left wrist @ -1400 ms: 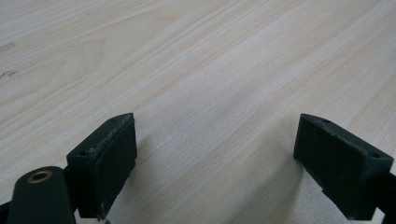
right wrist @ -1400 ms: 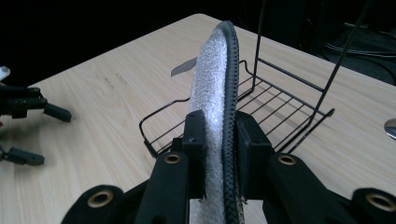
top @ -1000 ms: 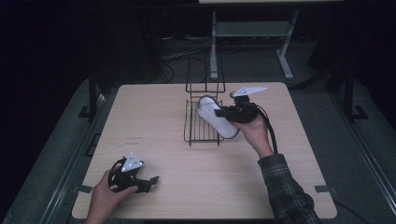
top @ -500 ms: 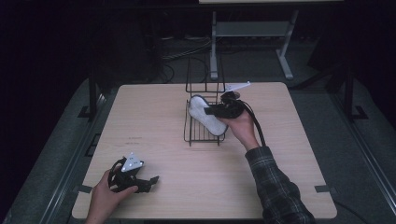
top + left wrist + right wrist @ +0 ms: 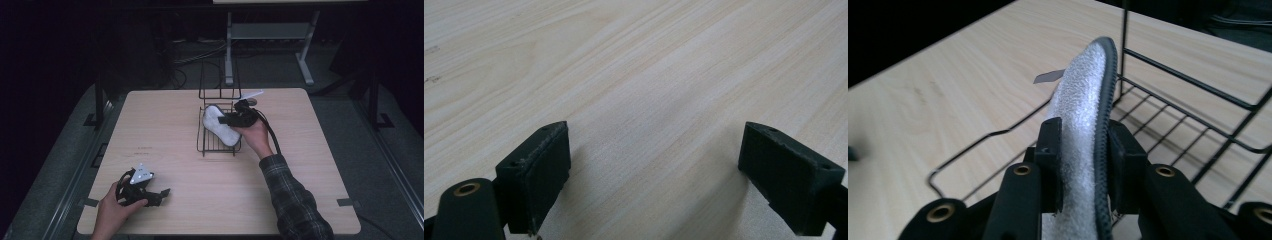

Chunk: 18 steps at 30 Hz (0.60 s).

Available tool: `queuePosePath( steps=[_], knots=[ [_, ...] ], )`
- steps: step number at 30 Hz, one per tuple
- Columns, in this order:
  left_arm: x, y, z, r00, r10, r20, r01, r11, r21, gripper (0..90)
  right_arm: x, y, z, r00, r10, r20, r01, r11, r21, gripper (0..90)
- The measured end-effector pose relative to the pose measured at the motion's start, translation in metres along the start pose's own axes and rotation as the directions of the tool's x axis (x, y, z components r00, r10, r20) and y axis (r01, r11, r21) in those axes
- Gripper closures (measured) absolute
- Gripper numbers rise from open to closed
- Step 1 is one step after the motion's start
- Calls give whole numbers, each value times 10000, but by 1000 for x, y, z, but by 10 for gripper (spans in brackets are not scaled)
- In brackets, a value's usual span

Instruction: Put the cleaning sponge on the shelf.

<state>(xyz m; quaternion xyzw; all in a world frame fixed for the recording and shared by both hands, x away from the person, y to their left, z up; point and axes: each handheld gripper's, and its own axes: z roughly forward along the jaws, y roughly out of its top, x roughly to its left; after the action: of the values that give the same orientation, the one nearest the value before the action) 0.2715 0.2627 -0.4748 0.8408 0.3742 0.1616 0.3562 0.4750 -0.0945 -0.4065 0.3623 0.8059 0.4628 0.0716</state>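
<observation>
A white fleecy slipper with a dark rubber sole (image 5: 1083, 130) sits on edge over the black wire rack (image 5: 212, 145) on the pale wooden table (image 5: 310, 165). The right gripper (image 5: 1082, 150) has it between its jaws, which have just been opening, pads still against it. The left gripper (image 5: 654, 170) rests near the table's front corner, jaws wide and empty.
</observation>
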Motion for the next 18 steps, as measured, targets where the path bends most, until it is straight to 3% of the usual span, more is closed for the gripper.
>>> queuePosePath(
  steps=[8, 18],
  knots=[
    [0, 0, 0, 10000, 5, -1, -5, 10000, 0, 125, -6, 0, 5, 9985, -249, 494, 242, 9996, 150, 658],
    [0, 0, 0, 10000, 1, -1, -1, 10000, -1, 124, -17, -5, 9, 9958, -9, 920, -18, 9996, 295, 583]
  ],
)
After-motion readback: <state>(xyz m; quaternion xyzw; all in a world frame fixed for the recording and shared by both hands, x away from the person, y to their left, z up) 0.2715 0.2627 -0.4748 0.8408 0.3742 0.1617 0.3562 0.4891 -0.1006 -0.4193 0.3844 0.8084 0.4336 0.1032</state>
